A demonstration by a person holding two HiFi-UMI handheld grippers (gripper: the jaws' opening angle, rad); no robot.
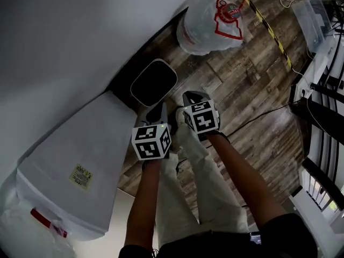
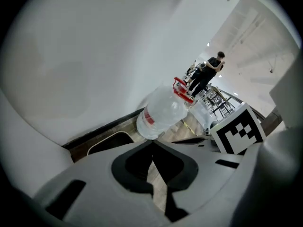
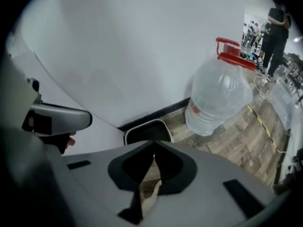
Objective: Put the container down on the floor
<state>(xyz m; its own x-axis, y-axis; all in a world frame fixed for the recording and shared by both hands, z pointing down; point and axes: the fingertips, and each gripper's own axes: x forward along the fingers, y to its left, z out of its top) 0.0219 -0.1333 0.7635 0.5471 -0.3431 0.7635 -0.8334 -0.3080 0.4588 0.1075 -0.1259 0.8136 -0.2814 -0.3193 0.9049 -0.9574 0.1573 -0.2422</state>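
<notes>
Container [image 1: 154, 82] step: I judge it already set down, so the job now is to draw both hands off without clipping its rim.
Left gripper [image 2: 152, 150]: my fingers are together, with nothing between them.
Right gripper [image 3: 154, 157]: fingers likewise closed and empty.
Container place: on the wooden floor [image 1: 242, 90], tight against the wall's dark skirting, below and apart from both grippers.
Container look: dark, rounded-square, pale rim, sitting level.
Beyond: a clear water jug [image 1: 207, 20] with a red cap.

At my one o'clock stands a clear water jug [image 1: 207, 23] with a red handle. Striped tape [image 1: 271, 34] runs past it. A white box [image 1: 91, 144] sits at eight o'clock.
</notes>
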